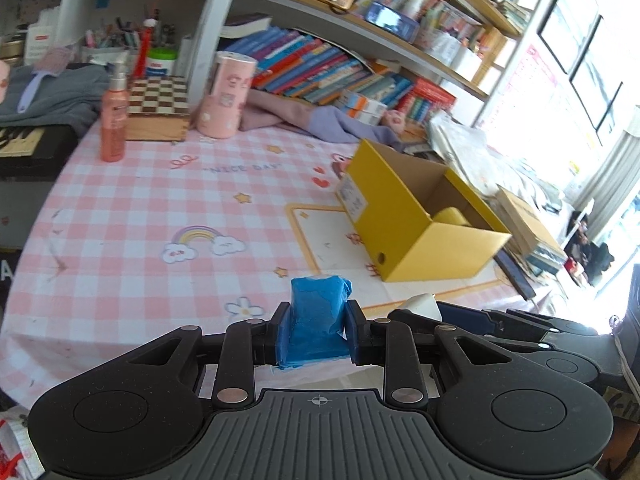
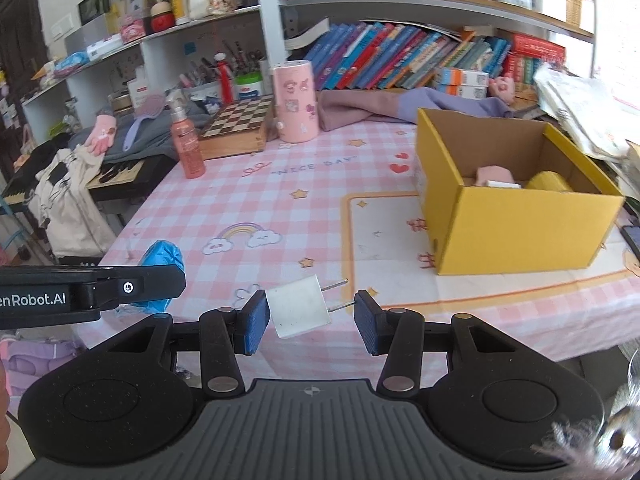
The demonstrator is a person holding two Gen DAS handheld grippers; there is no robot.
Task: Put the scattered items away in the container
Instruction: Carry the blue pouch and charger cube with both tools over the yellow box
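My left gripper (image 1: 319,311) is shut on a crumpled blue packet (image 1: 316,292) and holds it above the pink checked tablecloth (image 1: 160,208). My right gripper (image 2: 310,302) grips a white charger plug (image 2: 298,308): one pad is on its body, the other against its two metal prongs. The two grippers are side by side near the table's front edge. In the right wrist view the left gripper's arm (image 2: 80,292) and the blue packet (image 2: 162,258) show at the left. The open yellow cardboard box (image 2: 520,232) stands ahead to the right. It holds a pink item (image 2: 494,176) and a yellow roll (image 2: 548,182).
At the back of the table stand a pink spray bottle (image 2: 186,140), a wooden chessboard box (image 2: 236,128) and a pink cylinder (image 2: 296,100). A purple cloth (image 2: 400,106) lies behind the box. Bookshelves rise behind, and stacked papers and books (image 2: 580,116) crowd the right edge.
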